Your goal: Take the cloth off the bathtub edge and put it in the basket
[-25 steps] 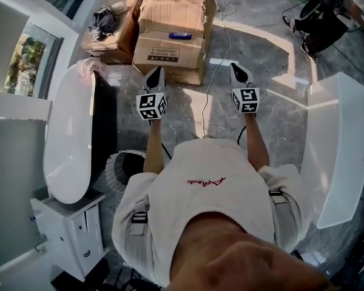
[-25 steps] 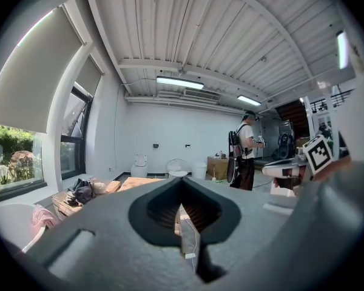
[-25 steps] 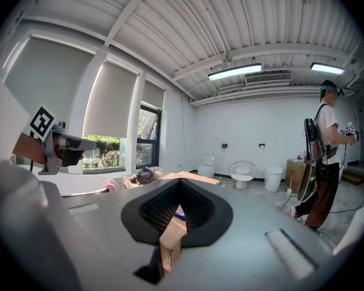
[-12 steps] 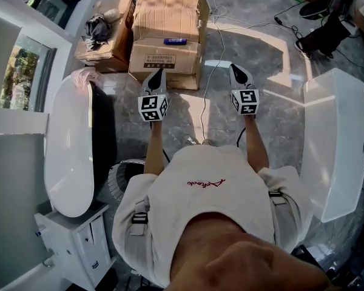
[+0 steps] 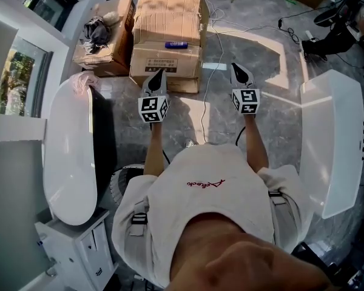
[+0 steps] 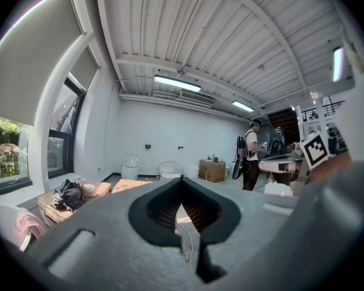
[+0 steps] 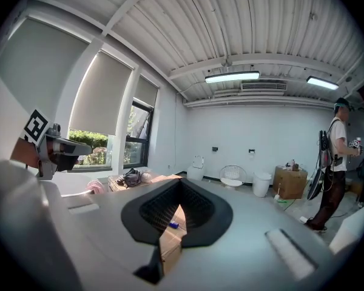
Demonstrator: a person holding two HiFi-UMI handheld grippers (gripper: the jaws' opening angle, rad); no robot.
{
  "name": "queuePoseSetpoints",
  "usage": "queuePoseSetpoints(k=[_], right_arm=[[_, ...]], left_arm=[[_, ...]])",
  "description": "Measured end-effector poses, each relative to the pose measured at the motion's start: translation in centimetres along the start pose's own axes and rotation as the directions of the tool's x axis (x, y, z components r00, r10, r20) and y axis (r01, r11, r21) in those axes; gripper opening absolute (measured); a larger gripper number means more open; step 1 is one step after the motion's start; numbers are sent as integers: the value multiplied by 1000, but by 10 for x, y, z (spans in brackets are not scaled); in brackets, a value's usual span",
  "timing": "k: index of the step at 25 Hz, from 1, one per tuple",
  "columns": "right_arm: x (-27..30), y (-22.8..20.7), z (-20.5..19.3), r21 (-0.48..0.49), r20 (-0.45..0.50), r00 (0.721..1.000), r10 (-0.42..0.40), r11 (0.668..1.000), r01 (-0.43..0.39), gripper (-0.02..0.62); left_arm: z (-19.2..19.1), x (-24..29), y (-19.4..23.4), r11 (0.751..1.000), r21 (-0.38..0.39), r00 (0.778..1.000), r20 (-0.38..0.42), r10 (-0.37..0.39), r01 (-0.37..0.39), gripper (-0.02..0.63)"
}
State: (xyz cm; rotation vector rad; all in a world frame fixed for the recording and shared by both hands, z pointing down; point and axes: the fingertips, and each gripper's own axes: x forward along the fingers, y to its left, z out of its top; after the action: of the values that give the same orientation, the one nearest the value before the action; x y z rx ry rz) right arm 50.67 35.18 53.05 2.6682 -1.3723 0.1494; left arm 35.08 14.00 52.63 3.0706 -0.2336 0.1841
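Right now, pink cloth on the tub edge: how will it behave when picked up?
Probably floppy: the pink cloth lies bunched over the bathtub rim. Likely light, being a small loose heap. The glossy rim suggests it may slide if pushed.

pink cloth [image 5: 83, 81], white bathtub [image 5: 70, 156], brown box [image 5: 170, 17]

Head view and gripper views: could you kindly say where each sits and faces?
Head view: on the person's head, steeply down at bathtub; torso, arms, left tool, right tool show.
Left gripper view: on left tool, level toward far wall; shut jaws show.
Right gripper view: on right tool, likewise.
Shared: pink cloth, head and left gripper views.
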Motion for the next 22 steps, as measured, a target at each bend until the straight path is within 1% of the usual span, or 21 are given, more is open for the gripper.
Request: queuePoseSetpoints(k=[3,6,11,18,22], right_arm=[[1,11,4,-15,-1,1000,4,1000,-4,5],[4,14,5,-8,-2,1000,-1,1000,1,5],[14,19,2,-7,-3,1000,12,1000,-12,5],[31,0,10,5,13,999,32,999,-32,5],[42,-3,13,13,24,997,70,997,-70,5]], left_arm=[[0,-4,8,1000,-8,1000,4,-4,4,0],[0,-8,12,1000,-2,1000,3,-9,9,0],[-8,-8,22,1000,-17,1000,-8,10,-10,0],[6,11,25,999,-10,999,9,35,-35,0],[10,15,30,997,-8,997,11,71,-71,0]])
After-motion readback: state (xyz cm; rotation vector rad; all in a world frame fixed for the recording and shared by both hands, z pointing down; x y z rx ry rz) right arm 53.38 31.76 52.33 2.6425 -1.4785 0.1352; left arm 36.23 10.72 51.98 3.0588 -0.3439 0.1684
